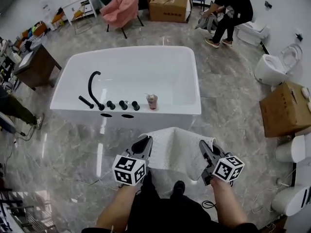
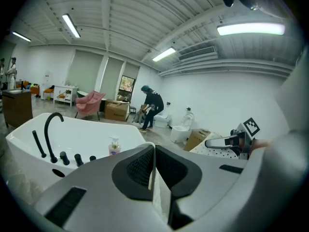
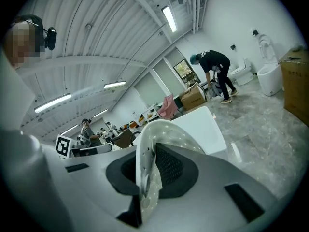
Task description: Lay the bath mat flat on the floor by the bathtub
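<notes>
1. The bath mat (image 1: 174,152) is white with small dots. It is held up by two corners, over the grey marble floor (image 1: 228,96), just on the near side of the bathtub (image 1: 146,116).
2. The left tongs (image 1: 146,141) are clamped on the mat's left corner. In the left gripper view, the dark pads of the left tongs (image 2: 153,161) are pressed together with the thin edge of the mat (image 2: 155,190) pinched between them.
3. The right tongs (image 1: 202,145) grip the mat's right corner. In the right gripper view, the right tongs (image 3: 148,175) are closed on a thicker fold of the mat (image 3: 145,149), which curls up and over the left pad.
4. Between the two tongs the mat sags and drapes down toward the person's dark shoes (image 1: 179,187). It is not lying flat.
5. The bathtub is white and rectangular. On its near rim are a black curved faucet (image 1: 92,89), a row of black knobs (image 1: 122,105) and a pink soap bottle (image 1: 152,101).
6. To the right stand a cardboard box (image 1: 284,108) and a white toilet (image 1: 272,68).
7. At the far side of the room are a pink chair (image 1: 121,6) and another person (image 1: 232,8), dressed in black and bending over.
</notes>
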Demonstrator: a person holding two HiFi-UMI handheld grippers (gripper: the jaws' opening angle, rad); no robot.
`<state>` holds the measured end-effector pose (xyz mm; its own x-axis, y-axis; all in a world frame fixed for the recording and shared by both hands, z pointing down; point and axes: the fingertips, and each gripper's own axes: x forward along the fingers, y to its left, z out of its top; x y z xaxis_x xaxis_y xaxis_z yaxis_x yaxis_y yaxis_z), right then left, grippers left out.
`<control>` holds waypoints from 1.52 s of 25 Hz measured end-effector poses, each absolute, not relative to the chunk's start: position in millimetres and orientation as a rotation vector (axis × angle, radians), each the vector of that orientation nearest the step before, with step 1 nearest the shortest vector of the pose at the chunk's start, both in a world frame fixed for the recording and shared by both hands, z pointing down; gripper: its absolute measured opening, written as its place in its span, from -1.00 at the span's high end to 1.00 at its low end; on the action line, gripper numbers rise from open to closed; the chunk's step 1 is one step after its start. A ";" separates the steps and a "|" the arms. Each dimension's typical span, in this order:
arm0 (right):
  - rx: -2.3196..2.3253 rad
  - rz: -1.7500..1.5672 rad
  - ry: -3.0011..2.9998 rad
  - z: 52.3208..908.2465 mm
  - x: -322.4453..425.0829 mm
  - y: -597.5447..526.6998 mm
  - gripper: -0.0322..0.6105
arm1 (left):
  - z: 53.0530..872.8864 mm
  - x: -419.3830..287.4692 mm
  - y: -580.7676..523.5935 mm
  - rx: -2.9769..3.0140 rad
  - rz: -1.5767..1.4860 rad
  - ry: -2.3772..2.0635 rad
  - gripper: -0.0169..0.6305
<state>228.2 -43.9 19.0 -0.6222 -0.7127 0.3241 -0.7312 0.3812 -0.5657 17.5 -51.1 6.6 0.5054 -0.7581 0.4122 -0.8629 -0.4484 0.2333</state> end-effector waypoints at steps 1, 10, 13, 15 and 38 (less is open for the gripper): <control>1.372 1.077 -2.582 16.3 217.7 -48.2 0.77 | 5.3 5.7 -56.4 2.354 0.344 -1.327 0.90; 1.547 1.094 -2.495 22.9 132.3 -74.8 0.78 | 27.5 -95.4 -89.0 2.427 0.386 -1.218 0.90; 1.535 1.093 -2.467 35.6 109.1 -78.3 0.78 | 46.4 -112.3 -94.8 2.408 0.383 -1.214 0.90; 1.512 1.099 -2.448 46.6 97.4 -79.2 0.78 | 60.0 -116.1 -95.5 2.389 0.370 -1.210 0.90; 1.429 1.262 -2.347 259.9 113.1 -49.1 0.78 | 256.6 -66.5 -73.9 2.269 0.479 -1.199 0.90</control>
<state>113.1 -49.1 259.9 -0.5480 -0.6820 0.4843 -0.7801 0.2078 -0.5901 -66.5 -73.9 256.6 0.5444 -0.6503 0.5298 -0.8363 -0.4693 0.2834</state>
